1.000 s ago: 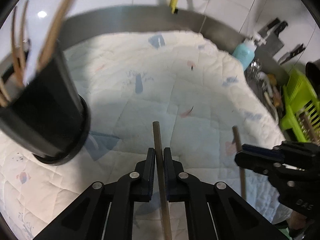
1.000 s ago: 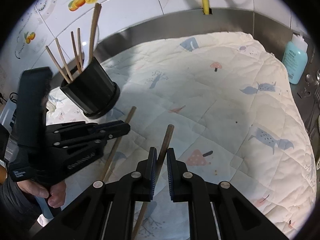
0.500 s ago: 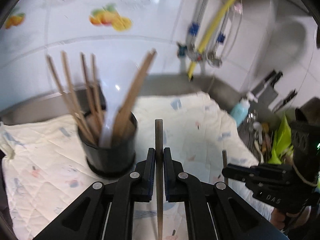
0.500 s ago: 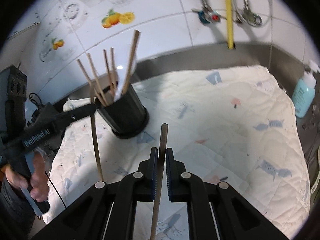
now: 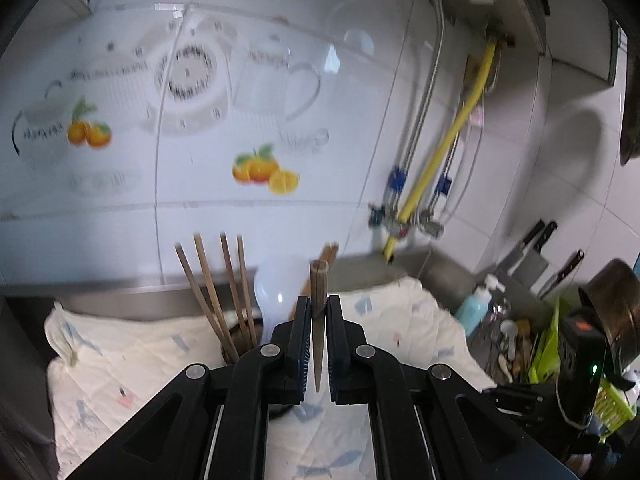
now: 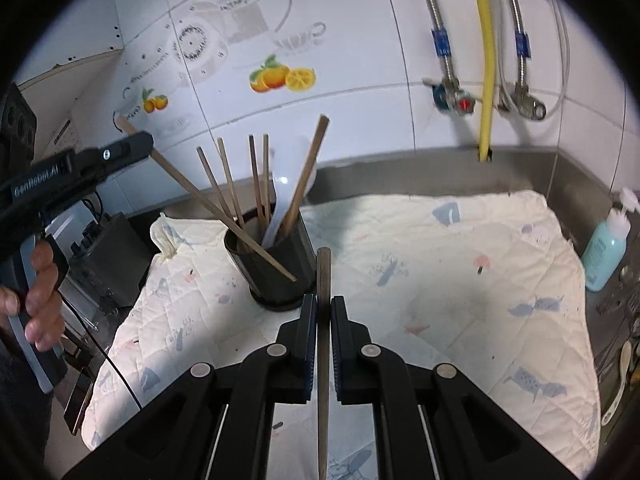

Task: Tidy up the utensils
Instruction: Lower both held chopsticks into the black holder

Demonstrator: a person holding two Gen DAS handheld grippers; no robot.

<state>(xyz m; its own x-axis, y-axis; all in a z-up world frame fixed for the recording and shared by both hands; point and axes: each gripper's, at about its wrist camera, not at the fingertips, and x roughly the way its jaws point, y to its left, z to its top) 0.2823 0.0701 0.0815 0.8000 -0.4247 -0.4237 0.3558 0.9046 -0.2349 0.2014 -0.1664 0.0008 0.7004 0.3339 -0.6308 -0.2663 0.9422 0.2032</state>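
Wood: each gripper pinches one brown chopstick, and more chopsticks stand in a black holder [image 6: 276, 268].
Left gripper [image 5: 319, 322]: jaws pressed together on the left chopstick [image 5: 318, 320]; in the right wrist view the same gripper [image 6: 148, 142] reaches in from the left edge, with a hand [image 6: 38, 292] on its grip.
Left chopstick, axis: in the right wrist view it [image 6: 216, 208] runs as a long diagonal from upper left, past the gripper tip, down to lower right; its thin end lies across the front of the holder as seen from there, whether touching I cannot tell.
Left chopstick, own view: blunt square end up and away from the camera, thin end toward the camera.
Right gripper [image 6: 324, 320]: jaws clamped on the right chopstick [image 6: 323, 344].
Right chopstick, axis: along the gripper's fingers, thick end forward just beside the holder's base in the picture, tapered end back toward the camera.
Holder: upright on a quilted cream cloth [image 6: 460, 264] printed with fish, near the cloth's back left corner.
Holder contents: several chopsticks leaning at different angles, thick ends up, and a white plastic spoon [image 6: 286, 192].
Backdrop: white tiled wall [image 6: 360, 40] with fruit prints, a yellow hose [image 6: 486, 60] and a teal pump bottle [image 6: 606, 248] at the right.
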